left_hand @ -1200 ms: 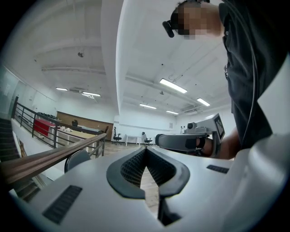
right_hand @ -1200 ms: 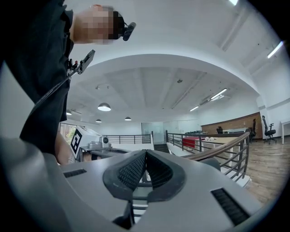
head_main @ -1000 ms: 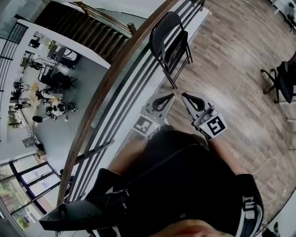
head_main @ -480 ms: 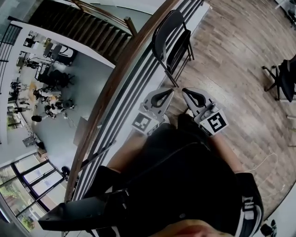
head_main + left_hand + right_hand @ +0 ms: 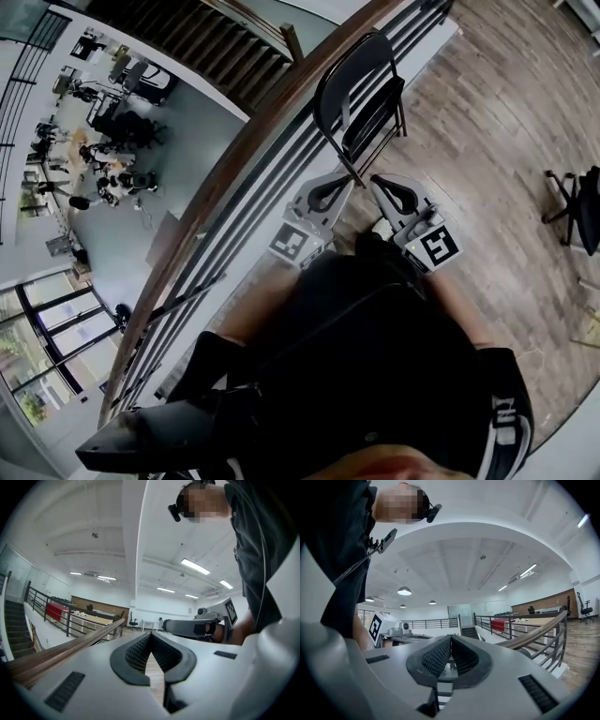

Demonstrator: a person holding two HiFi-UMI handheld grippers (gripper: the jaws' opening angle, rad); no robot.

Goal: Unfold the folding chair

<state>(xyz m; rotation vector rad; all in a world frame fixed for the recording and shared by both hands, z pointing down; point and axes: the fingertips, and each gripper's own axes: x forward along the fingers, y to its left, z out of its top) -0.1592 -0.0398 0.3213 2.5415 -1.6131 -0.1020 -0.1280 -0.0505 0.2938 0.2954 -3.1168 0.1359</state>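
Wood-plank floor (image 5: 487, 122), light brown, boards running diagonally in the head view, bounded on the left by a black-barred railing (image 5: 234, 178) with a wooden handrail. Black folding chair (image 5: 361, 103) stands on the floor just beside the railing and looks folded flat. Black office chair (image 5: 577, 202) stands well apart at the right edge, partly cut off.
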